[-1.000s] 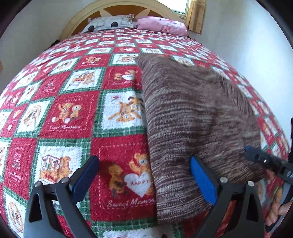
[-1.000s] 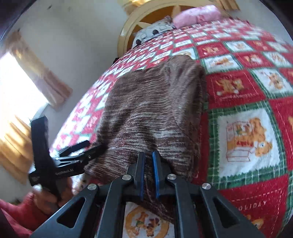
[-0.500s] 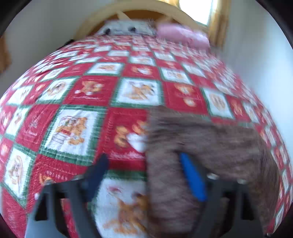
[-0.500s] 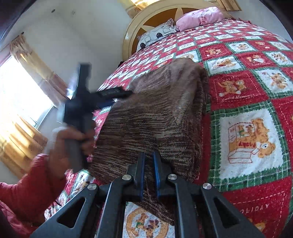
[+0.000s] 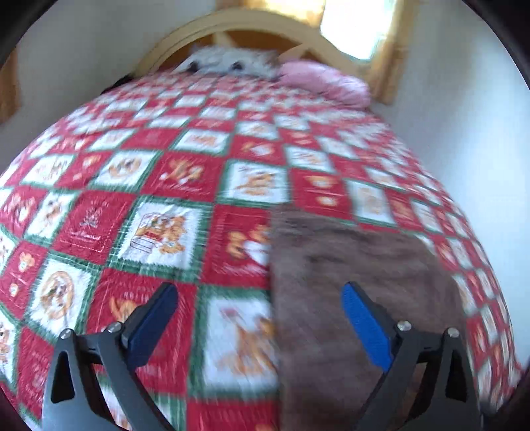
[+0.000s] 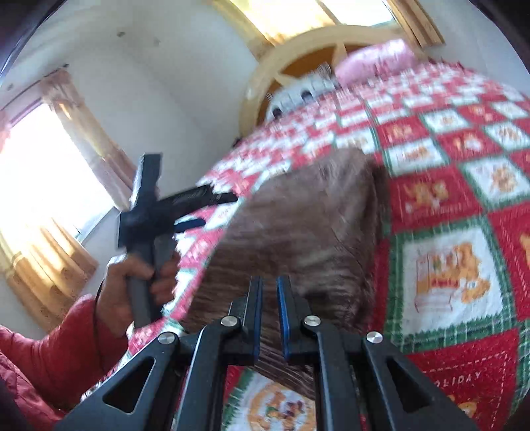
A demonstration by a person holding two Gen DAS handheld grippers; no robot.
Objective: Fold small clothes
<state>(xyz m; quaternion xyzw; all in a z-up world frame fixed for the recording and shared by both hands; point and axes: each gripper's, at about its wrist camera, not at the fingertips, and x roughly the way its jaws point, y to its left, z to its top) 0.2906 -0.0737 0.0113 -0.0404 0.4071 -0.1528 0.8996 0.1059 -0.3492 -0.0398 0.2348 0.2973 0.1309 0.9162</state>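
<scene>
A brown knit garment (image 5: 347, 281) lies on the red, white and green teddy-bear quilt (image 5: 159, 232), to the right in the left wrist view. My left gripper (image 5: 261, 315) hovers open above the garment's left edge; its right pad (image 5: 361, 318) is over the cloth and nothing is held. In the right wrist view my right gripper (image 6: 270, 298) is shut on the near edge of the garment (image 6: 308, 225), which rises in a hump. The left gripper (image 6: 215, 210) shows there too, open, held by a hand (image 6: 132, 281) in a red sleeve left of the garment.
A grey spotted pillow (image 5: 232, 61) and a pink pillow (image 5: 324, 83) lie by the curved wooden headboard (image 5: 232, 26). Bright windows with yellow curtains (image 6: 49, 212) are on the walls. The bed's edge (image 6: 198, 265) runs close along the garment's left side.
The left gripper rose and drew away from the garment's left edge, still open. The right gripper kept its grip and lifted the near edge slightly.
</scene>
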